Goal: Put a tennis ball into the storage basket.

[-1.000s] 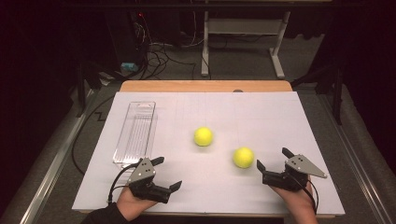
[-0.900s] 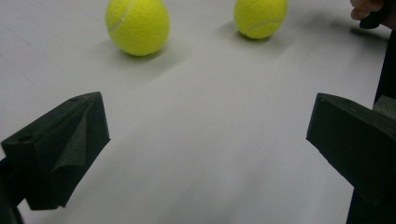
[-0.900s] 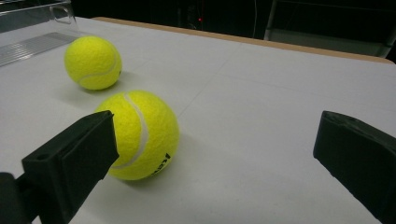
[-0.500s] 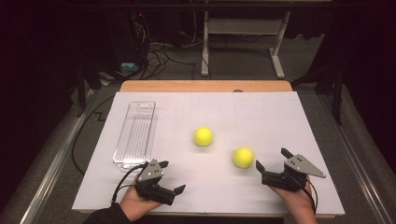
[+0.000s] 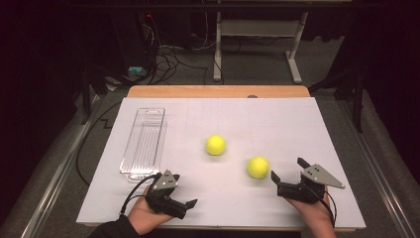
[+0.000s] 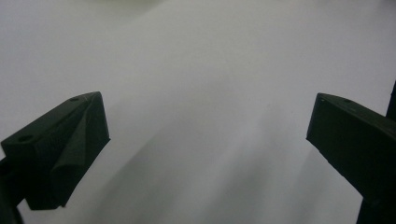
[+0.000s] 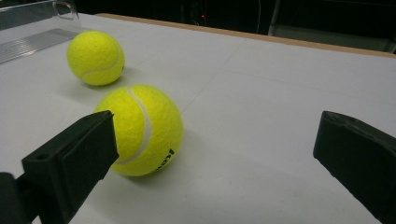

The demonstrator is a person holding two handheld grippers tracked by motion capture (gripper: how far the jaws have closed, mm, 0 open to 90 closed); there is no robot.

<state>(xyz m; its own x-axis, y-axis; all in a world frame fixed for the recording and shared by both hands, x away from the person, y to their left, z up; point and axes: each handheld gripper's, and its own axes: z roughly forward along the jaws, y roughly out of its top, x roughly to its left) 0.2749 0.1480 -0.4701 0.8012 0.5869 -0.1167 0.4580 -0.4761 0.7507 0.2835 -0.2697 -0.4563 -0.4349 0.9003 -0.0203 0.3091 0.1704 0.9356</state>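
Two yellow tennis balls lie on the white table sheet [image 5: 297,124]. One ball [image 5: 216,145] is near the middle. The other ball [image 5: 258,167] lies to its right and nearer me. My right gripper [image 5: 287,168] is open just right of that nearer ball, jaws pointing left toward it. In the right gripper view the nearer ball [image 7: 142,130] sits just ahead of the left jaw of the open right gripper [image 7: 217,128], with the farther ball [image 7: 95,57] behind it. My left gripper [image 5: 187,207] is open at the front left, and in its own view the left gripper [image 6: 208,116] holds nothing over the bare sheet.
A clear plastic tray [image 5: 143,144] lies lengthwise at the left of the sheet, its near end just beyond my left hand; the tray [image 7: 28,28] also shows far left. A wooden table edge [image 5: 218,91] runs along the back. Cables and a desk frame lie beyond.
My left gripper has drifted slightly right and toward the near edge, turning a little. The right gripper and both balls have stayed put.
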